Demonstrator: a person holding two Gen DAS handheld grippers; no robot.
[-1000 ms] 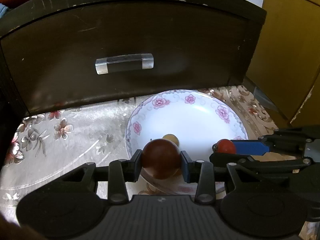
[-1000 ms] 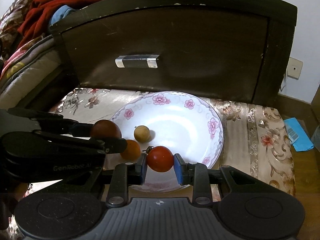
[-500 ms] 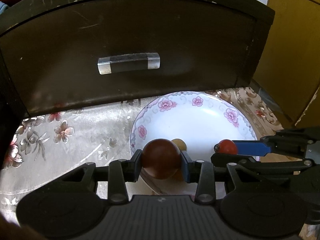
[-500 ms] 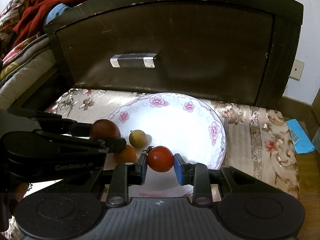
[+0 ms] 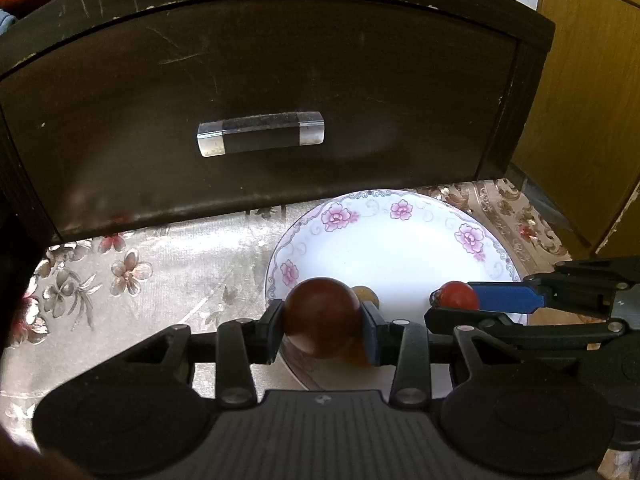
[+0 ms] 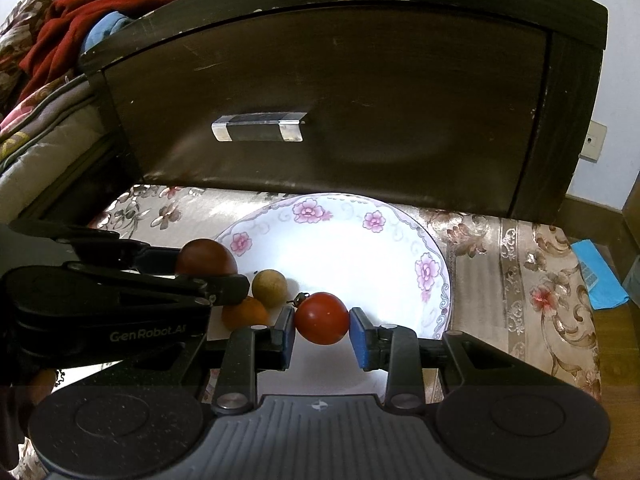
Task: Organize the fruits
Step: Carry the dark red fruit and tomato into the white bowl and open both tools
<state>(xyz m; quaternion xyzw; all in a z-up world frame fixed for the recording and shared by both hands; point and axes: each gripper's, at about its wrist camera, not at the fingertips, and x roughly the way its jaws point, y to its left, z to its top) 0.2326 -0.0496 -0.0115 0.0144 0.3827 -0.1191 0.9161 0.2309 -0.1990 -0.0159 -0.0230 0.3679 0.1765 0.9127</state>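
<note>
My left gripper point(image 5: 322, 326) is shut on a dark red-brown round fruit point(image 5: 320, 322), held over the near left rim of a white floral plate point(image 5: 400, 216). My right gripper point(image 6: 322, 328) is shut on a red tomato point(image 6: 322, 323) over the plate's point(image 6: 340, 208) near part. A small tan round fruit point(image 6: 269, 287) and an orange fruit point(image 6: 244, 314) lie in the plate. In the left wrist view the tan fruit point(image 5: 366, 295) peeks out behind my held fruit, and the right gripper with the tomato point(image 5: 458, 295) shows at the right. The dark fruit point(image 6: 205, 258) shows in the right wrist view.
A dark wooden drawer front point(image 5: 260, 120) with a handle point(image 5: 260, 139) stands right behind the plate. The plate rests on a floral cloth point(image 5: 140, 276). Red and blue clothes point(image 6: 72, 20) lie at the far left. A blue item point(image 6: 596, 272) lies at the right edge.
Both grippers have moved slightly forward toward the drawer, still holding their fruits over the plate. Nothing was let go.
</note>
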